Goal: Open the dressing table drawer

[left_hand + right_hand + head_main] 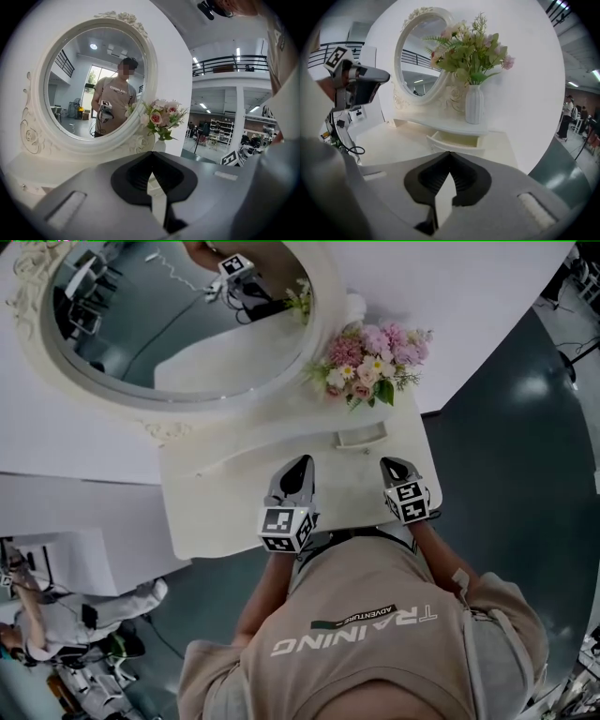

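The white dressing table (230, 507) carries a small drawer (361, 435) under the shelf below the flowers. The drawer (457, 140) stands pulled out, its pale inside showing. My right gripper (394, 465) hovers just in front of it, over the tabletop, and is shut on nothing. In the right gripper view the jaws (450, 153) meet at their tips, with the drawer a short way beyond them. My left gripper (298, 465) hangs beside it to the left, also shut and empty, pointing at the mirror (93, 84).
A bouquet of pink flowers (370, 362) in a white vase (474, 104) stands on the shelf right above the drawer. The oval mirror (178, 324) fills the back left. Dark floor (516, 474) lies to the table's right. Another person (66, 615) with equipment is at lower left.
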Demonstrator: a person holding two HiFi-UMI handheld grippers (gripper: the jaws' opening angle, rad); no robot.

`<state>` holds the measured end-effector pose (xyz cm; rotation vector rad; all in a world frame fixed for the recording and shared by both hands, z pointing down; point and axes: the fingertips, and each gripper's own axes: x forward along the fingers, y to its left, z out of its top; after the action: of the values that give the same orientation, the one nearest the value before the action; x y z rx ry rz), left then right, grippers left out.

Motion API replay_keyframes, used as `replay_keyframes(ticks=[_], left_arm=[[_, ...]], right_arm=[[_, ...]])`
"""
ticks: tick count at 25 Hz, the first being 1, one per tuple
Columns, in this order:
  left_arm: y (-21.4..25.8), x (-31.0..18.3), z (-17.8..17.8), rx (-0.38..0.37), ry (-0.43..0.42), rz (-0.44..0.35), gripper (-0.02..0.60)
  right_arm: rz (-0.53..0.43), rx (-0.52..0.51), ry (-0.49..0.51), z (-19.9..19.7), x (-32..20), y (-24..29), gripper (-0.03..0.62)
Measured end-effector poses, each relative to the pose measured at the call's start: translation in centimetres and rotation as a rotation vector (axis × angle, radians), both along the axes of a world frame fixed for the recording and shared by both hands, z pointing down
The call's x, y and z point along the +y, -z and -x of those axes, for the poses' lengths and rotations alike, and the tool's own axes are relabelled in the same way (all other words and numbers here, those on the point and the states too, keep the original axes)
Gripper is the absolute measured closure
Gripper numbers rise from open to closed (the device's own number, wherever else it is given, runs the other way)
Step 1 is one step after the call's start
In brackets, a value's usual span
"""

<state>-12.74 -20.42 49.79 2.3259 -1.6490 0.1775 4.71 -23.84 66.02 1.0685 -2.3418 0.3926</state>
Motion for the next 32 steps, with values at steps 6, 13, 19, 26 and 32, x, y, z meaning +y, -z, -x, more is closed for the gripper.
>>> replay_keyframes(ticks=[6,13,19,26,32], left_arm=[[1.7,-0.5,0.1,-0.025,0.002,-0.030,0.563],[4.3,-1.4,-0.1,-0.042,-0.006,-0.082,0.563],[7.0,-2.0,-0.2,-0.042,-0.015,-0.138,0.563],[9.9,-2.7,-0.6,-0.054,-0.022,-0.197,0.563],[11.5,-2.8,-0.5,-0.068,-0.021,-0.228,0.563]], right_arm=[[-0.024,-0.105,0.003,0.2,-0.3,4.9,0.592],[-0.120,-0.172,0.098,2.4,-0.2,11.8,0.592],[-0.209,-0.227,0.137,2.7,-0.3,17.9,0.592],[-0.316,-0.258,0.209,3.6,0.2,23.9,0.592],[-0.382,-0.234,0.255,4.7,0.6,26.8,0.592]])
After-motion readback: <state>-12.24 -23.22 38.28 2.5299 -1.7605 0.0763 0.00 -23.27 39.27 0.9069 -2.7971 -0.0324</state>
